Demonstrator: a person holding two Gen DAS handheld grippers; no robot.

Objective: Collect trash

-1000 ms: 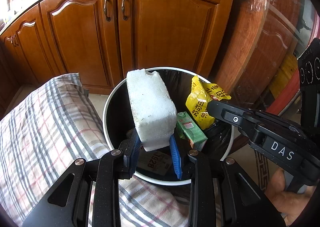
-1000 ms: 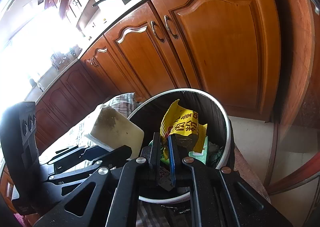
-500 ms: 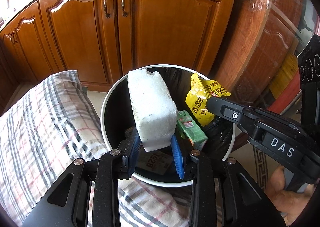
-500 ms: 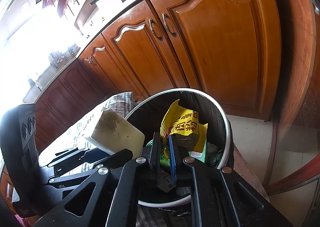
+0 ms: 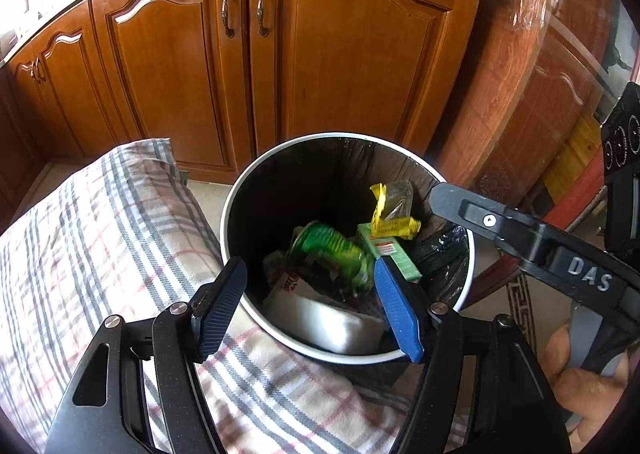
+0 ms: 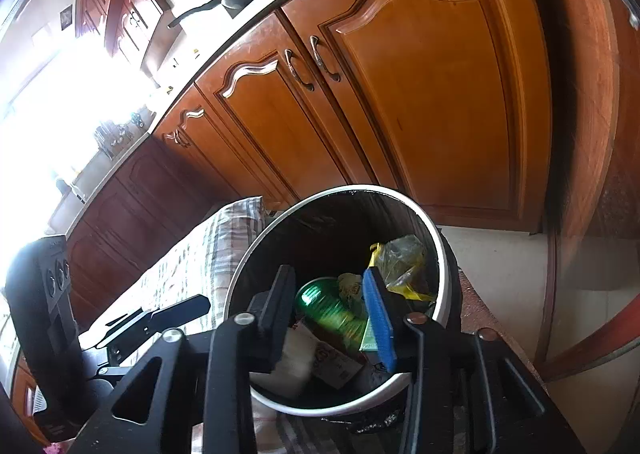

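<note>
My left gripper point(image 5: 310, 304) has spread wide and released the white foam block point(image 5: 328, 324), now lying in the bin point(image 5: 230, 214). My right gripper point(image 6: 334, 314) has opened, dropping the yellow wrapper point(image 5: 390, 216) among the trash.

One bin point(image 5: 230, 214), two claws point(image 5: 310, 306) point(image 6: 334, 318)

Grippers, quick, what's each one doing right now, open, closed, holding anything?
Left gripper: open, holding nothing, over the trash bin.
Right gripper: open, holding nothing, over the same bin.
</note>
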